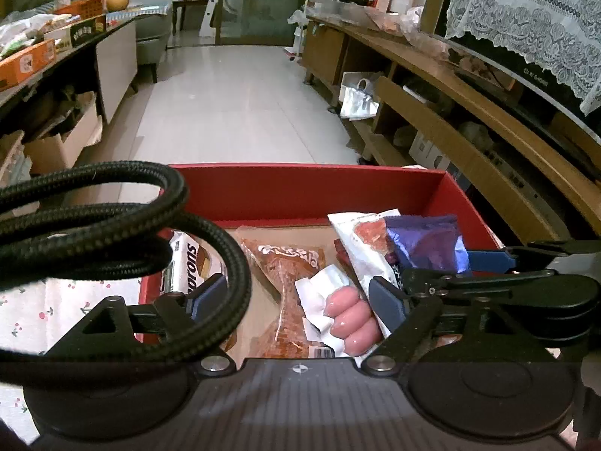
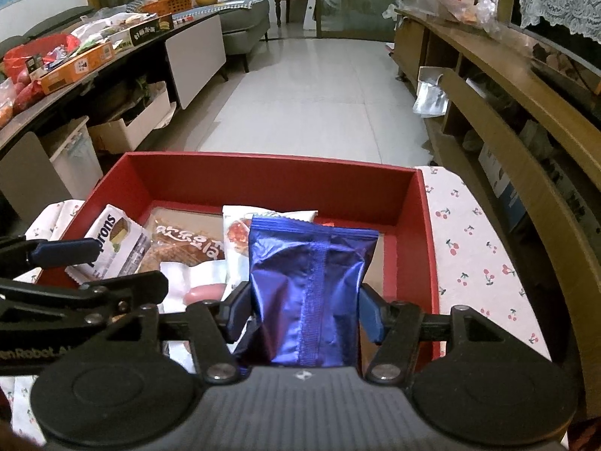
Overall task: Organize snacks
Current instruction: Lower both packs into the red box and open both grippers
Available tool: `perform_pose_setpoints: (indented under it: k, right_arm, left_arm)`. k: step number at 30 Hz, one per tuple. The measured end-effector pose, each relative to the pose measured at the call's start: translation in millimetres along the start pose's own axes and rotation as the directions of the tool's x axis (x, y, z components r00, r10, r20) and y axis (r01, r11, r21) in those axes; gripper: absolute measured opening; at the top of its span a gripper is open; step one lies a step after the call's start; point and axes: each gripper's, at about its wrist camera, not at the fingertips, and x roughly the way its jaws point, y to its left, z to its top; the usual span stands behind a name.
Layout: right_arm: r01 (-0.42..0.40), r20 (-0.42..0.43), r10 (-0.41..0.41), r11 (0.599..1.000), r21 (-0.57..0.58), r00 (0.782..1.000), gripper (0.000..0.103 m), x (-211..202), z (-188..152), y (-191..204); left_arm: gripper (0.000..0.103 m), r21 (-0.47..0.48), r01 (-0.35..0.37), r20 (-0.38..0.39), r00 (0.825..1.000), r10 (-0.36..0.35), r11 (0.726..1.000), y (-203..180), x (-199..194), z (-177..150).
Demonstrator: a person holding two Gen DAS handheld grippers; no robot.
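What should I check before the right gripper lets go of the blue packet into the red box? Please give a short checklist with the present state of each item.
1. Right gripper shut on the blue packet: ok, both fingers press its sides.
2. Packet is over the red box, not outside it: ok.
3. Free floor of the box under the packet: cannot tell; the packet hides it, though bare cardboard shows to its right.
4. Left gripper out of the way: not ok, it is open just beside the right one, over the pink sausages.
5. Black cable clear of the box: not ok, it loops across the box's left part.
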Motion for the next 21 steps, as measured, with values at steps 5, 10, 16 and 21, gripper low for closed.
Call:
perform_pose_setpoints:
  k: [5,10,16,21]
  right_arm:
    - [0.025,0.032,-0.024,0.999,-0.034,0.999,0.092,-9,3,5]
    - [0.031,0.047,-0.029,0.999,-0.039,0.998,0.092,-16,3,6]
    - [0.045,0.071,-0.042,0.998,-0.051,0.997,0.093,-26,2,8]
    - [0.05,0.092,-0.045,0.997,-0.053,0.995,0.093,-39,1,8]
  left_arm:
    - [0.09,-0.007,0.009,0.008,1.0,-0.009,1.0,1,-5,0]
    - [0.09,-0.003,0.012,0.014,1.0,-0.012,1.0,0,-10,0]
    - [0.091,0.011,0.013,0.025,1.0,-0.013,1.0,-2,-15,0]
    - [0.092,0.032,0.013,0.038,0.999,-0.015,0.999,-4,-22,-2]
